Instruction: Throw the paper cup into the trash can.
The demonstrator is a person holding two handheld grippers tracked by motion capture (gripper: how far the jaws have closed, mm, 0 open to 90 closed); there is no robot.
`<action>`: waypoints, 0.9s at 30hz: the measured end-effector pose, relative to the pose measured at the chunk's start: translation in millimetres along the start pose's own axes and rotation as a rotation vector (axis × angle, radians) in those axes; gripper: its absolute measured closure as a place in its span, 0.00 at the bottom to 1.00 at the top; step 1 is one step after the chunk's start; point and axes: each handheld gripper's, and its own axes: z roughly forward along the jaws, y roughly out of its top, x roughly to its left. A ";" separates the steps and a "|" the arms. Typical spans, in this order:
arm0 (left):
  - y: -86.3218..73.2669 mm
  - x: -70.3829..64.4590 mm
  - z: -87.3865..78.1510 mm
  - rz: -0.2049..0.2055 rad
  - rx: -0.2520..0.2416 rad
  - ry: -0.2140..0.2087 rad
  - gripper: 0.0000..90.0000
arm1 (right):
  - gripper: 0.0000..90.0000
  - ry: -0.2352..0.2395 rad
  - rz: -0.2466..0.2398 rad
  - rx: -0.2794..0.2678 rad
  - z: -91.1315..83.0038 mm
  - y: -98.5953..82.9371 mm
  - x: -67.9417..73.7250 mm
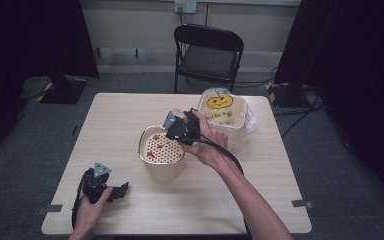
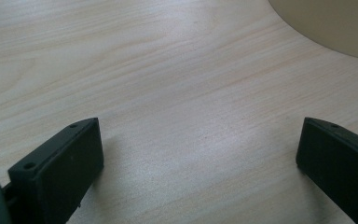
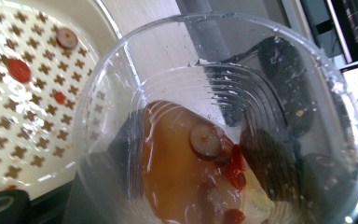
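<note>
Right gripper point(image 1: 180, 129): black, hand-held, jaws clamped on a clear ribbed plastic cup point(image 3: 223, 121), tipped over the cream square bin with a perforated strainer lid point(image 1: 161, 148) at table centre. Cup contents: amber liquid, red berries, round dark slices. A few red pieces lie on the strainer.

Left gripper point(image 1: 111, 192): at 7 o'clock of the bin, resting on the pale wooden table point(image 1: 130, 115), jaws spread wide, holding nothing.

Pumpkin-faced lidded container point(image 1: 221, 110): at 1 o'clock of the bin.

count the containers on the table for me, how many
2, plus the clear cup held tilted in the right tool. The beige strainer-top bin stands mid-table under the cup; the pumpkin-face tub stands behind it at the far edge. Smaller ones could be hidden.
</note>
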 end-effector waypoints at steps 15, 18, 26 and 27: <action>0.0 0.1 0.1 0.000 -0.001 0.000 0.00 | 0.50 -0.111 -0.217 0.091 9.3 7.7 10.7; 0.0 0.1 0.1 0.000 -0.001 0.000 0.00 | 0.51 -0.130 -0.251 0.102 11.9 8.7 12.4; 0.0 0.0 0.1 -0.001 -0.001 0.000 0.00 | 0.51 -0.181 -0.350 0.138 17.7 11.1 18.1; 0.0 0.0 0.0 0.000 -0.001 0.001 0.00 | 0.51 -0.188 -0.370 0.146 17.9 11.8 18.6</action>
